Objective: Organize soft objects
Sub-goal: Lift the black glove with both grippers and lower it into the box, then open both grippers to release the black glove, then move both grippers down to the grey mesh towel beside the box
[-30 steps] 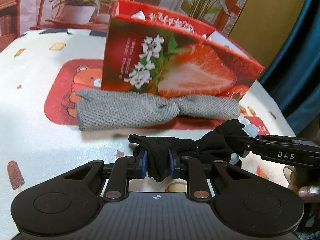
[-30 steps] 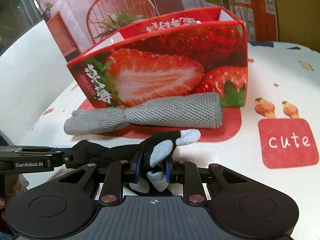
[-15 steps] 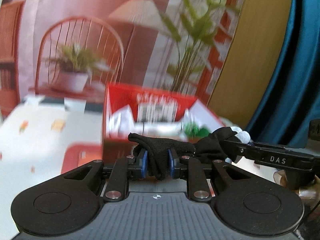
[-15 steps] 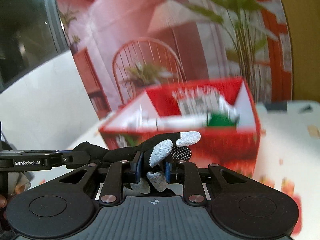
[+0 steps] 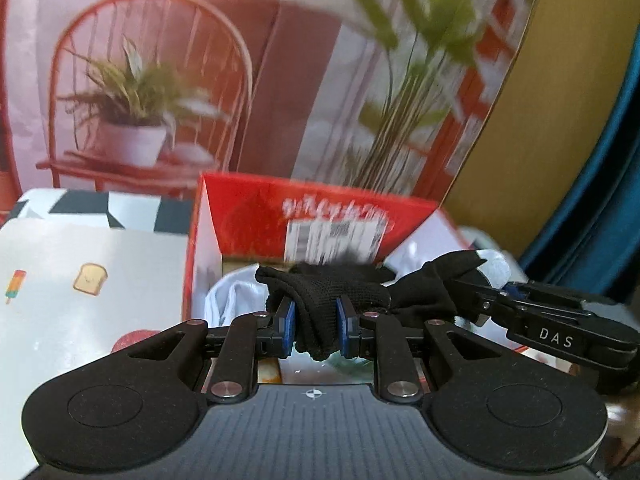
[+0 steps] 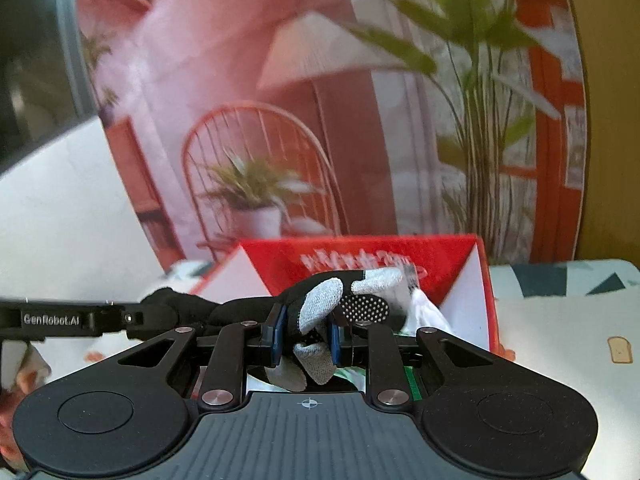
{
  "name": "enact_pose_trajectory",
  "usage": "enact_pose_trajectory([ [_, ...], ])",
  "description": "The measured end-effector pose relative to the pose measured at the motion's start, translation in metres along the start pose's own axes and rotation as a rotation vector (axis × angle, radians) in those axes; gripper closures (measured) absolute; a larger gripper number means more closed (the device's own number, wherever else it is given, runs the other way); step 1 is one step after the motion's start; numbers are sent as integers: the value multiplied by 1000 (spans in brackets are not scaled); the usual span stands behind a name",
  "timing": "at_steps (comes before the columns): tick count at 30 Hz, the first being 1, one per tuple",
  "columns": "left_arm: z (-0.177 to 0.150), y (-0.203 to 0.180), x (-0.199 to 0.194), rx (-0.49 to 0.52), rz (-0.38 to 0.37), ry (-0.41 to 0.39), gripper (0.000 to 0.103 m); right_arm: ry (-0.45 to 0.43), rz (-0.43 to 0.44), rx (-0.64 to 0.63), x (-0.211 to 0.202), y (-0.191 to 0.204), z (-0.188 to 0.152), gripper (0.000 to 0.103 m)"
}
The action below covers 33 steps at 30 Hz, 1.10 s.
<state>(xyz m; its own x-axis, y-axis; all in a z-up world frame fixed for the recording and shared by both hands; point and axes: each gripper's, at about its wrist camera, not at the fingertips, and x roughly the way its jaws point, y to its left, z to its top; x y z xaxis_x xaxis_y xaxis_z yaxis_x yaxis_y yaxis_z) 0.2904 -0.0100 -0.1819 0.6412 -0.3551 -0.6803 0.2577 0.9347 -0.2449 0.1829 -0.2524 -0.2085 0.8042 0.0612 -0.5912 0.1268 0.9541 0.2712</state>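
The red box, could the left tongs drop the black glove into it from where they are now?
Probably yes. The left tongs hold the black glove right at the open top of the red box, with nothing between. The right tongs grip its other end, so both would have to let go.

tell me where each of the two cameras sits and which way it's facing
Left wrist: on the left gripper, facing forward and down over the red box; its jaws pinch the black glove; the right gripper enters from the right.
Right wrist: on the right gripper, facing the same box; it clamps the glove's grey fingertips; the left gripper and a hand show at left.
Shared: glove, box, printed backdrop.
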Motion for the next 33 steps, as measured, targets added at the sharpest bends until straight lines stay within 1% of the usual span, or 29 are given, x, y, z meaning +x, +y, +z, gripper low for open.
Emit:
enact_pose_trajectory([
  [5,-6,3,33,45,43,122,81,109,-36,8,34,-6,-16,83],
  [10,-7,1,52,88,67,180,81,183,-47,15,53,-7,-27,83],
  [15,-6,6,61,71,82,205,81,229,-52,14,65,-5,-29,84],
  [20,-4,4,61,80,80,195,80,245,-58,37,66,-9,-27,84],
  [21,-4,4,59,80,76,186,78,241,-62,36,65,-10,-27,83],
  [22,-4,4,56,83,70,178,69,234,-75,30,63,-9,-27,83],
  [23,-4,3,51,85,63,168,63,221,-84,19,61,-8,-26,81],
  [24,-5,3,46,90,55,151,48,203,-93,6,57,-7,-26,78],
  [25,-5,2,42,99,41,132,39,181,-104,-8,52,-5,-27,75],
  [26,-4,0,37,107,35,113,33,162,-108,-20,48,-3,-27,69],
  [27,-5,-1,31,116,35,92,25,143,-112,-30,43,-2,-27,63],
  [28,-5,-2,25,125,41,68,23,122,-119,-41,38,0,-26,59],
  [29,-5,-3,20,129,44,47,23,105,-127,-52,33,1,-26,48],
  [30,-5,-3,14,128,42,29,22,90,-138,-61,29,2,-25,33],
  [31,-4,-3,8,120,39,10,22,70,-148,-71,24,3,-23,29],
  [33,-4,-1,-6,103,29,-30,18,37,-144,-82,14,3,-21,24],
])
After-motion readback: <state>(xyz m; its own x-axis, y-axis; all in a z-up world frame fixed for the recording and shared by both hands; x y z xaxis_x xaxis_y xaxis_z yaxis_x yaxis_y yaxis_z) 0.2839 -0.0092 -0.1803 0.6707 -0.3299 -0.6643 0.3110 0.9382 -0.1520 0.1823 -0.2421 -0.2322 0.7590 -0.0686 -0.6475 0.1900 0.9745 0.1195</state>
